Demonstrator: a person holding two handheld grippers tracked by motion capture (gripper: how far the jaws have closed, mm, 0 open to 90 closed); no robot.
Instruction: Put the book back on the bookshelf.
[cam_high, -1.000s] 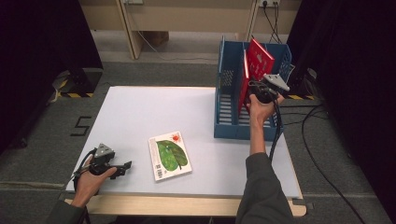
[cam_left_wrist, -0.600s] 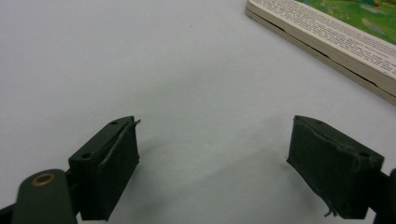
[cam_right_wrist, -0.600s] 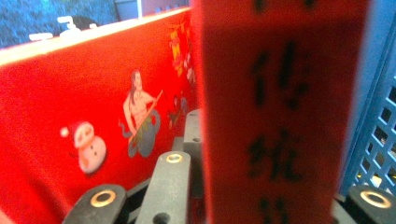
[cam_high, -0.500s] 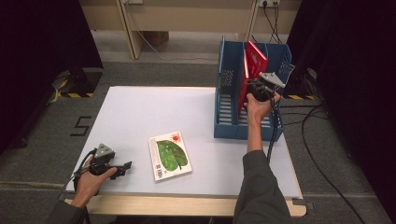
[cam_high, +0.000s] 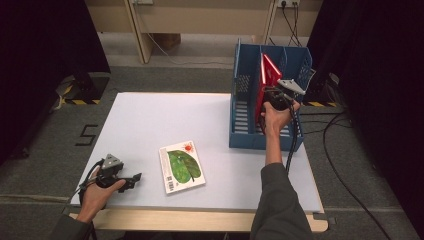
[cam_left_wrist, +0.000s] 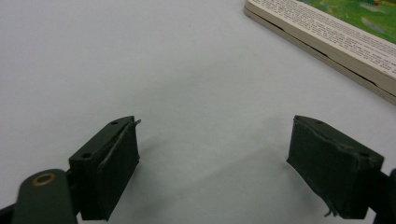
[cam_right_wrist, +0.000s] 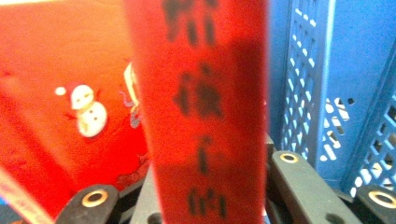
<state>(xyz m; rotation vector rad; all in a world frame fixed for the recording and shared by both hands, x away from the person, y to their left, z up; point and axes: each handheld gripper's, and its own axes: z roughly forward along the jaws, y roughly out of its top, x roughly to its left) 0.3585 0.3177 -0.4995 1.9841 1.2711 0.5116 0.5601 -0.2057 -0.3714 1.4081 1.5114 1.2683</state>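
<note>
Loosening: right gripper (cam_high: 272, 96) jaws have just been opening around the red book (cam_high: 269, 75), spine between them, upright in the blue rack (cam_high: 240, 107) far right | likely releasing | left gripper (cam_high: 131, 178) jaws spread, idle near left.

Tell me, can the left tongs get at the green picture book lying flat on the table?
Probably yes. The left tongs stand open, low over bare table, and the green picture book lies just beyond with nothing between.
</note>
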